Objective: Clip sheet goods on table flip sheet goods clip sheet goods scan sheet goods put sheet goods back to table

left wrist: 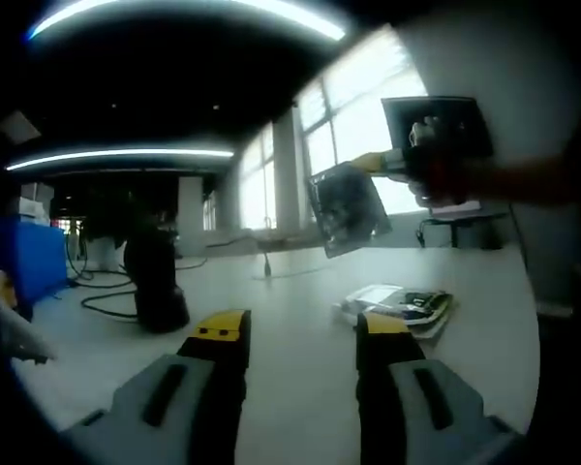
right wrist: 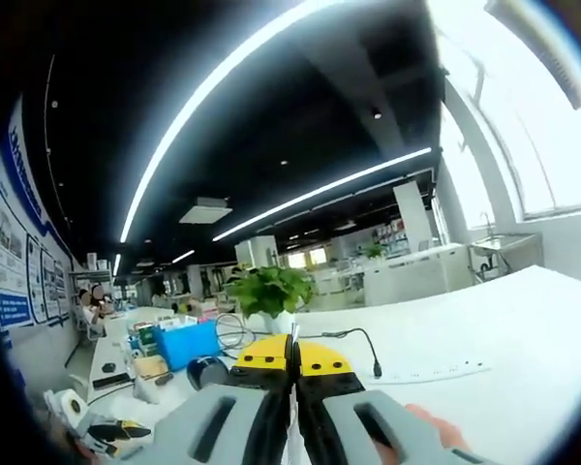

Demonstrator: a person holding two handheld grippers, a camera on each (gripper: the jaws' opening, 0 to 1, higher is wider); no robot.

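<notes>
Left gripper view looks along my left hand-held gripper (left wrist: 300,334), whose two yellow-tipped jaws stand apart with nothing between them, hovering over the pale table (left wrist: 290,291). Up and to the right of it I see my right hand-held gripper (left wrist: 373,163) raised well above the table, its yellow tip pinching one edge of a clear-wrapped sheet good (left wrist: 347,207) that hangs tilted in the air against the bright windows (left wrist: 368,107). That sheet good is well apart from my left hand-held gripper, higher and farther away. On the table just beyond my left hand-held gripper's right jaw lies a small pile of sheet goods (left wrist: 399,304), flat and close to the jaw tip but not touching it. A dark upright object (left wrist: 155,281) stands on the table to the left with a cable trailing from it, and a blue bin (left wrist: 29,262) sits at the far left. In the right gripper view my right hand-held gripper (right wrist: 292,356) has its jaws pressed together; the sheet edge between them is too thin for me to make out there. Beyond the tips I see a potted plant (right wrist: 269,291), a blue box (right wrist: 187,344), a white power strip (right wrist: 436,373) with its cable, and long ceiling lights (right wrist: 320,189)
</notes>
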